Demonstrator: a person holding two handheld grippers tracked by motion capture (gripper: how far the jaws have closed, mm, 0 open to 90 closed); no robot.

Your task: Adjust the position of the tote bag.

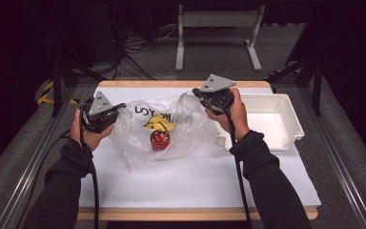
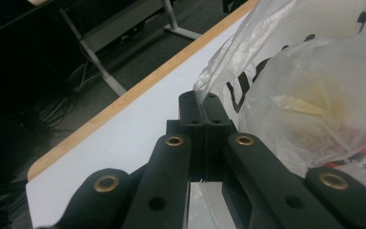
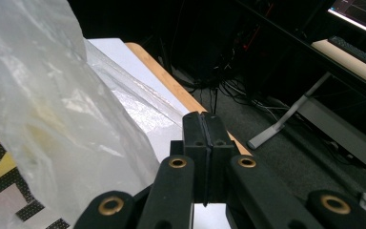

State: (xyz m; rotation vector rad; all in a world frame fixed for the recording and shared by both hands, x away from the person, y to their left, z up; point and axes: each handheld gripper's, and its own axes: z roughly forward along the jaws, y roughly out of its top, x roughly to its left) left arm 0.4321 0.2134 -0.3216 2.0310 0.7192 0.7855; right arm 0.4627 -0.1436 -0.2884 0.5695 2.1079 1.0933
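I have the clear plastic bag (image 1: 157, 126) pinched at both edges, so the thing now is to keep both pulls even — a tug on one side could tear the film or tip the red can (image 1: 160, 140) inside. My left gripper (image 2: 200, 102) is clenched on the bag's edge; the right gripper (image 3: 204, 125) is clamped on the other. Both forearms reach forward, hands apart, the bag between them mid-table, the white tray (image 1: 286, 136) beyond.
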